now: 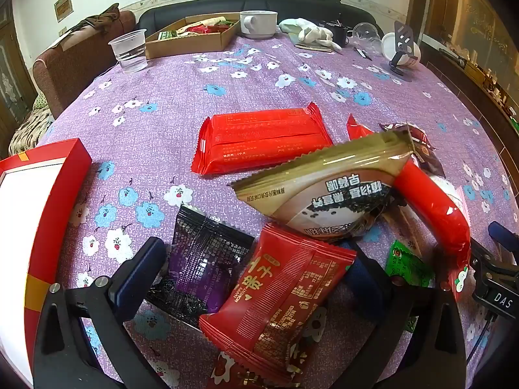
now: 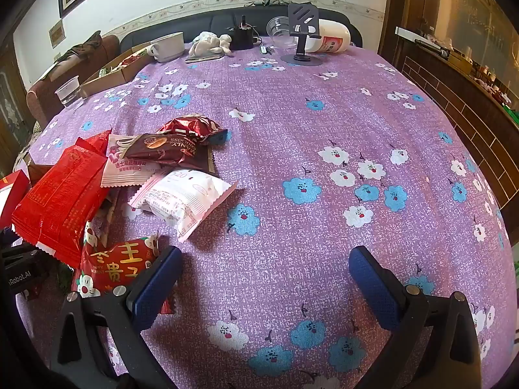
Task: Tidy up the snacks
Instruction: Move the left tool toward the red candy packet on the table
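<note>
Snacks piled loose: red packet (image 1: 279, 291) sits between my left gripper (image 1: 259, 269) jaws, spread wide, nothing pinched. Right gripper (image 2: 264, 278) spread over bare tablecloth (image 2: 324, 113), pile beside its left jaw. Closing left may snag purple packet (image 1: 201, 259) underneath too.

Glossy, crinkled foil-plastic snack wrappers (image 1: 264, 141) lie on a matt, coarse-woven floral cloth (image 2: 292, 129), near a clear plastic cup (image 1: 129, 51) and a brown cardboard tray (image 1: 194, 40).
</note>
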### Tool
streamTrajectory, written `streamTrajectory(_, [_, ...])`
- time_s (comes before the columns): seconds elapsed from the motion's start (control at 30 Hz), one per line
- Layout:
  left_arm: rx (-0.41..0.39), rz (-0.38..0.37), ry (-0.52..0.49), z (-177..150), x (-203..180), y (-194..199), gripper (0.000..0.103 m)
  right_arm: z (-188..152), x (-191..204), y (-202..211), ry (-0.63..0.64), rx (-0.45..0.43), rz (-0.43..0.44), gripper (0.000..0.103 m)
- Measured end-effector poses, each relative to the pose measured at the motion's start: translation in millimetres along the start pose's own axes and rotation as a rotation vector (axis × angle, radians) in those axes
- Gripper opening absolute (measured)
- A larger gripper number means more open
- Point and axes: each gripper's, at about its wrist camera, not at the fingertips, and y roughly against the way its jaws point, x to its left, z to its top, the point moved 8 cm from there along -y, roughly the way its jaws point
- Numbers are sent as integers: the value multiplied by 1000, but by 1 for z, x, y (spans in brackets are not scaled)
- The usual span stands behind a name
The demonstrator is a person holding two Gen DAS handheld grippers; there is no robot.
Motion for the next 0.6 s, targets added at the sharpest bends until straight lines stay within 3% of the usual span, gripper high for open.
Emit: streamTrajectory(0.6, [15,-23,-33,-5,-1,4,103,3,-2,1,3,4,4,103])
